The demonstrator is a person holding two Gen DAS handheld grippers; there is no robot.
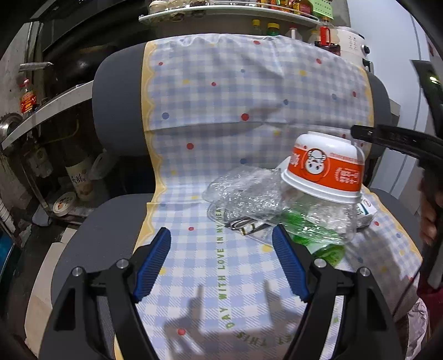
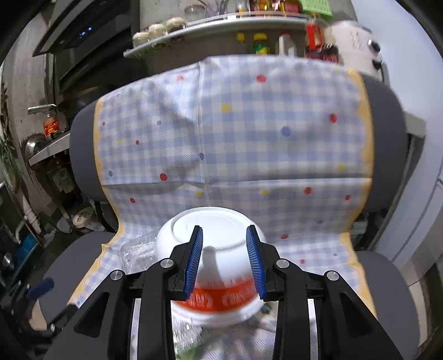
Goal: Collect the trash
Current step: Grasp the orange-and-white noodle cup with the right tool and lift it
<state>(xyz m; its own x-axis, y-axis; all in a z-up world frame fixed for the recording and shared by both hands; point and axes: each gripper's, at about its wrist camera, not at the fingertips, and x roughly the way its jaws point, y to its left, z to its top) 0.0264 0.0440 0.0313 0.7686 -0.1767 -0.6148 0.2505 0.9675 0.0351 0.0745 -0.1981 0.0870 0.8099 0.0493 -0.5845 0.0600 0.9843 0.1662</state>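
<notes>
A trash pile lies on the right of a grey chair's seat, over a blue checked cloth [image 1: 221, 265]. In it an orange and white noodle bowl [image 1: 324, 169] stands upside down on crumpled clear plastic wrap [image 1: 243, 191] and a green plastic bottle [image 1: 318, 235]. A small white carton [image 1: 366, 211] pokes out at the right. My left gripper [image 1: 221, 229] is open just in front of the pile, with nothing between its blue pads. My right gripper [image 2: 224, 229] hovers over the bowl's [image 2: 218, 241] upturned base, jaws partly apart and narrower than the bowl, gripping nothing. One of its fingers [image 1: 387, 135] shows above the bowl.
The chair back [image 2: 83, 144] rises behind the pile. Shelves [image 1: 227, 12] with jars and bottles stand behind it, and a white appliance [image 1: 351, 41] at the back right. A bottle [image 1: 80, 177] and a tape roll [image 1: 65, 203] sit on the floor at left. A hand [image 1: 429, 221] holds the right gripper.
</notes>
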